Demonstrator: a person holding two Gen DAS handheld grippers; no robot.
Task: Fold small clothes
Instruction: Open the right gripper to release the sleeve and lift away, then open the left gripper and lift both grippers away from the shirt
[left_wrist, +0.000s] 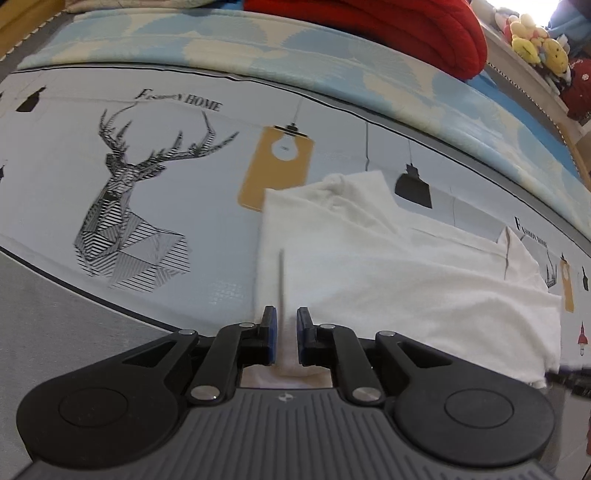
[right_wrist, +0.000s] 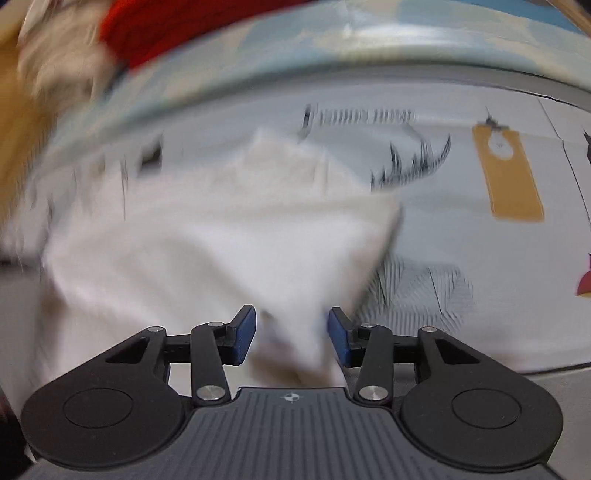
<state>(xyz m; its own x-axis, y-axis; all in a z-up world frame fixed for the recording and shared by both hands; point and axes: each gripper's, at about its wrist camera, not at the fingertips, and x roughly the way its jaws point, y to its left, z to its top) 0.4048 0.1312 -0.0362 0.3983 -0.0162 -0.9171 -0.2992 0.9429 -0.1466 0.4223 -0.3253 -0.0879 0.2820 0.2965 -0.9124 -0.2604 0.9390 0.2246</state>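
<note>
One white garment (left_wrist: 388, 266) partly folded, still rumpled; left gripper (left_wrist: 286, 336) pinches its edge, right gripper (right_wrist: 291, 336) stands apart, gripping nothing.

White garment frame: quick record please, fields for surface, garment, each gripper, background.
surface: printed sheet with deer and lamp motifs
garment: white garment, lying flat, partly folded
left gripper: narrow gap, cloth fold between the pads
right gripper: open, cloth corner between the pads, unpinched; view blurred
background: red knit, plush toys
</note>
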